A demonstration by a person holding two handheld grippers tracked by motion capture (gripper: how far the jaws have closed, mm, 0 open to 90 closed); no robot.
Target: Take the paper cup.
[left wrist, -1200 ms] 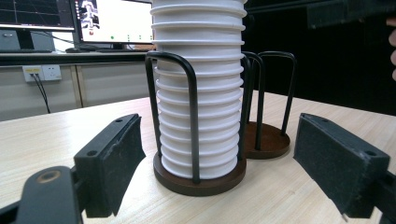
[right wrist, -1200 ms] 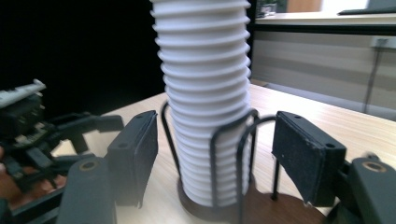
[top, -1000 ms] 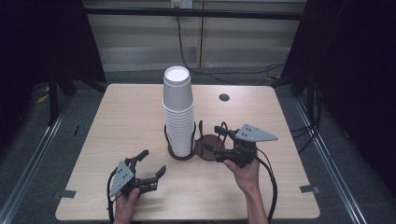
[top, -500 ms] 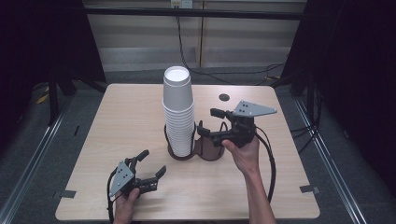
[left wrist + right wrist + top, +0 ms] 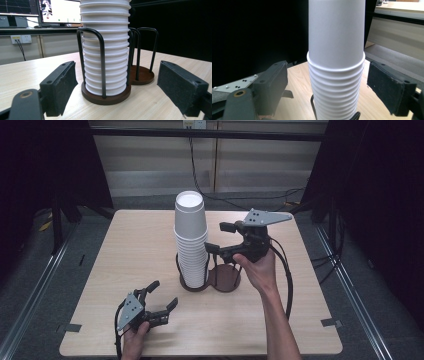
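Risen from the empty holder ring, the right gripper (image 5: 215, 237), jaws just spread and empty, now faces the paper-cup stack (image 5: 191, 240), ready to grasp its top cup.

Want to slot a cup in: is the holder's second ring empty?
Empty: the second ring shows its bare brown base; the cup stack fills the other.

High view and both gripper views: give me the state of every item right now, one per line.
Cup stack: upright, upside down, nested in the holder's left ring.
Cup holder: right ring empty.
Right gripper: jaws just opened, nothing between them, raised beside the stack.
Left gripper: open, empty, low over the table.
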